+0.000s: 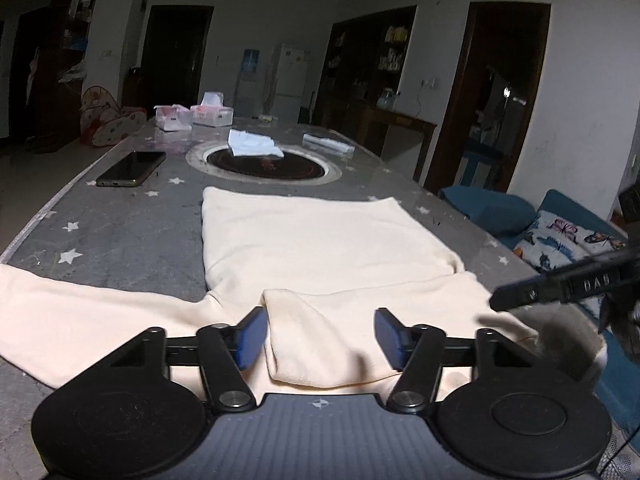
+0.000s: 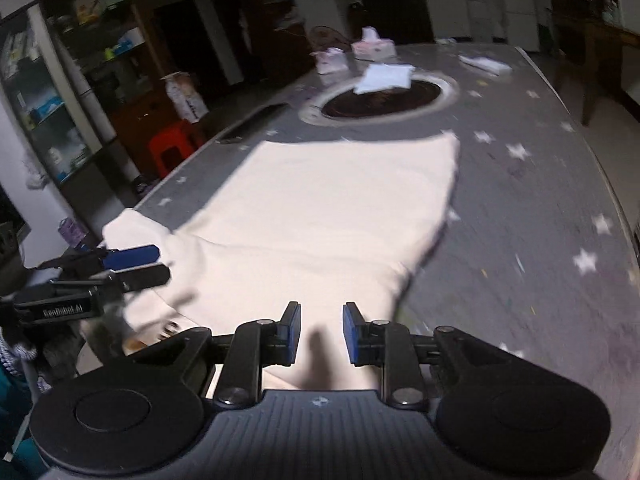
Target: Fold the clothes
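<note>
Cream garment (image 1: 320, 240) lies spread on the grey star-patterned surface (image 1: 120, 232), one sleeve folded back over its near edge. Left tool (image 1: 320, 336) stands half open astride that folded sleeve, pads clear of it. Right tool (image 2: 321, 334) hovers narrowly parted above the cloth, gripping nothing.

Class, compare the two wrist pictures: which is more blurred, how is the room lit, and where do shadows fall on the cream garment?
Left wrist view: dim room, sharp cream garment, blurred right gripper. Right wrist view: motion-smeared table, overexposed garment, dark shadow below the jaws.
</note>
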`<state>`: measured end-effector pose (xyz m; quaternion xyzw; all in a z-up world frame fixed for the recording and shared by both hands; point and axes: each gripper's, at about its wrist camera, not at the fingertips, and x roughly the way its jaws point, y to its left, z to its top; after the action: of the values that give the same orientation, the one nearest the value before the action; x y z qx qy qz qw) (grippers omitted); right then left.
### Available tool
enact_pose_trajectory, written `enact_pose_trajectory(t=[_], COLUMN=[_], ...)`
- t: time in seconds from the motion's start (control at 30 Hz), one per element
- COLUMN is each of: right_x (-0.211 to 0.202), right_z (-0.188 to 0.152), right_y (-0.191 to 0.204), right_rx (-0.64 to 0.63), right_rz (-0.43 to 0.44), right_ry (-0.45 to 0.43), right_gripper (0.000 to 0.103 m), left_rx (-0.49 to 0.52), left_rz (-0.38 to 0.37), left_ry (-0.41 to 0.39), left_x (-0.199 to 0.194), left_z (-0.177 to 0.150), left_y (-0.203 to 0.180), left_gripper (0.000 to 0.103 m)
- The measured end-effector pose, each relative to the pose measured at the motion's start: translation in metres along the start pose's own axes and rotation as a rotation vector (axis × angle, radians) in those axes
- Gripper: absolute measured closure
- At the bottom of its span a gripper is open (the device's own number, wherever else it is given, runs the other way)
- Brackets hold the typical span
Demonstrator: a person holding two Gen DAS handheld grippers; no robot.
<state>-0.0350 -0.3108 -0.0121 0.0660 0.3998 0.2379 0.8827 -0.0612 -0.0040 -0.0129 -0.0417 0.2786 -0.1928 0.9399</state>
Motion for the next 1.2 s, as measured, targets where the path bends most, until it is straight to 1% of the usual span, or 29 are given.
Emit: enact_pose_trajectory(t=[0.07, 0.13, 0.2, 0.3, 0.37, 0.4, 0.47, 0.5, 0.53, 0.6, 0.63, 0.77, 0.9, 1.0, 1.03, 1.13, 1.2], right_x=[0.003, 0.001, -0.003, -0.003, 0.001, 0.004, 0.014, 0.018, 0.022, 0.028, 0.03, 0.032, 0.033, 0.033, 0.032, 0.031, 0.03], right_z=[-0.008, -0.01, -0.003, 0.008, 0.015, 0.017, 0.018, 0.017, 0.016, 0.012, 0.011, 0.008, 0.008, 0.008, 0.008, 0.007, 0.007], right_y=[-0.01, -0.013, -0.011, -0.007, -0.004, -0.004, -0.003, -0.003, -0.002, -0.001, 0.0, 0.002, 0.003, 0.006, 0.008, 0.013, 0.014], right_rx=[0.027, 0.023, -0.002, -0.039, -0.048, -0.047, -0.049, -0.052, -0.056, -0.067, -0.069, -0.083, -0.09, -0.103, -0.11, -0.126, -0.126], right_rz=[-0.004, -0.007, -0.013, -0.011, -0.001, 0.003, 0.008, 0.005, 0.002, -0.013, -0.019, -0.029, -0.032, -0.033, -0.034, -0.04, -0.04], right_ry=[0.011, 0.008, -0.017, -0.062, -0.084, -0.085, -0.081, -0.076, -0.071, -0.062, -0.059, -0.058, -0.056, -0.056, -0.058, -0.065, -0.067], right_gripper=[0.081, 0.082, 0.081, 0.081, 0.081, 0.081, 0.081, 0.081, 0.081, 0.081, 0.081, 0.081, 0.079, 0.073, 0.071, 0.07, 0.07], left_rx=[0.004, 0.009, 0.009, 0.011, 0.011, 0.01, 0.01, 0.009, 0.009, 0.006, 0.003, 0.006, -0.003, -0.005, -0.001, 0.019, 0.024], left_rz=[0.018, 0.036, 0.049, 0.055, 0.058, 0.061, 0.066, 0.069, 0.075, 0.086, 0.089, 0.099, 0.109, 0.11, 0.099, 0.063, 0.035], left_ry=[0.014, 0.024, 0.033, 0.042, 0.05, 0.053, 0.051, 0.05, 0.048, 0.046, 0.044, 0.031, 0.044, 0.024, 0.013, -0.014, -0.011], left_x=[0.001, 0.001, 0.0, 0.0, 0.001, 0.002, 0.001, 0.001, 0.001, 0.001, -0.001, -0.009, -0.011, -0.015, -0.015, -0.01, 0.001], left_z=[-0.002, -0.004, -0.006, -0.008, -0.009, -0.01, -0.011, -0.012, -0.012, -0.012, -0.012, -0.012, -0.012, -0.005, -0.002, 0.008, 0.011], left_y=[0.0, 0.0, 0.002, 0.002, 0.002, 0.002, 0.002, 0.003, 0.003, 0.006, 0.007, 0.007, 0.009, 0.007, 0.005, -0.003, -0.006], left_gripper=[0.043, 0.044, 0.044, 0.048, 0.054, 0.06, 0.063, 0.067, 0.078, 0.094, 0.097, 0.098, 0.097, 0.092, 0.09, 0.09, 0.09])
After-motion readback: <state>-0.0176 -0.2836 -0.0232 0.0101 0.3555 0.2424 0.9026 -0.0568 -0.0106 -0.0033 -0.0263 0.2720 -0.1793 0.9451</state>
